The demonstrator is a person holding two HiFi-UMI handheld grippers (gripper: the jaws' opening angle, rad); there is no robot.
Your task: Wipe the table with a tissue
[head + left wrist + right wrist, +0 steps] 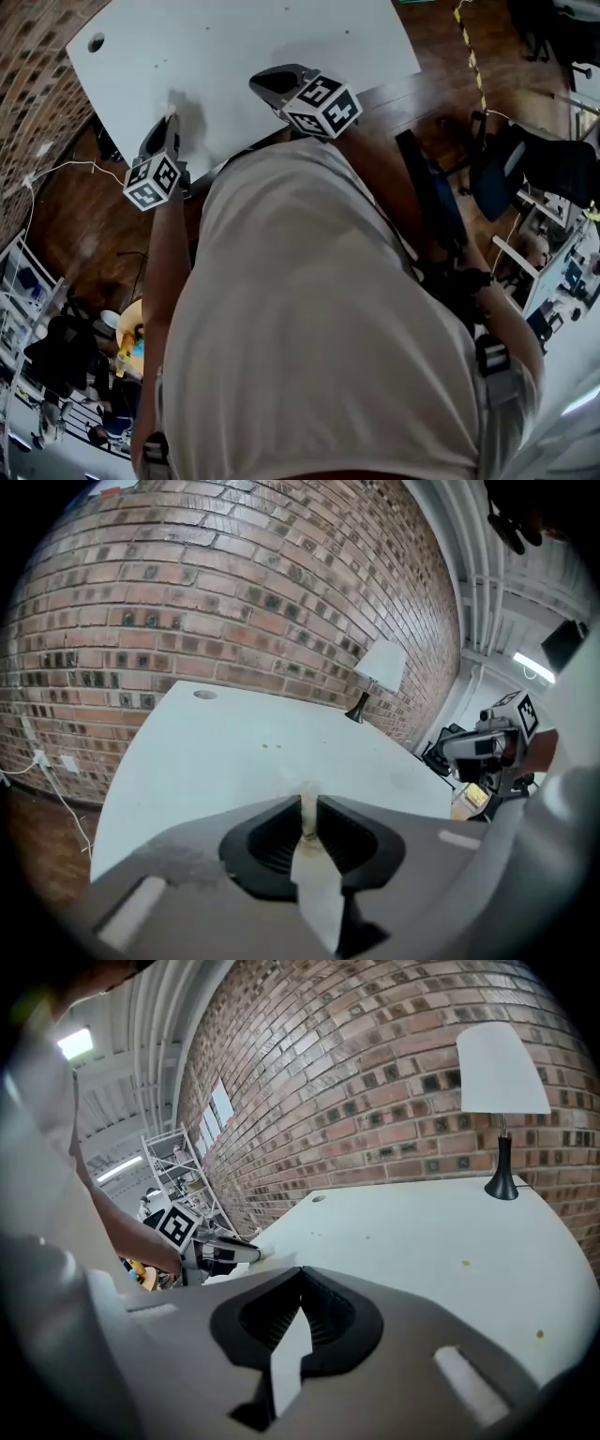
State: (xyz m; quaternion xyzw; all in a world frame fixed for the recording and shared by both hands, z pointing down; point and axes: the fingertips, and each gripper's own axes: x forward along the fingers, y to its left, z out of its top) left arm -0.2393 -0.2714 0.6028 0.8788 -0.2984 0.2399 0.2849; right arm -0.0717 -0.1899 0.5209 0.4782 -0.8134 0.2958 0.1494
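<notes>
White shirt (pixel 319 309) fills foreground. Left gripper (pixel 170 120) pinched tight on crumpled tissue (pixel 307 813) over white table's (pixel 234 47) near edge. Right gripper (pixel 262 84) closed, nothing held.

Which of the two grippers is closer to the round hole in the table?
Left. The left gripper, shut on a tissue, is at the edge of the table, toward the hole. The right gripper, shut and empty, is farther along that edge, away from it.
</notes>
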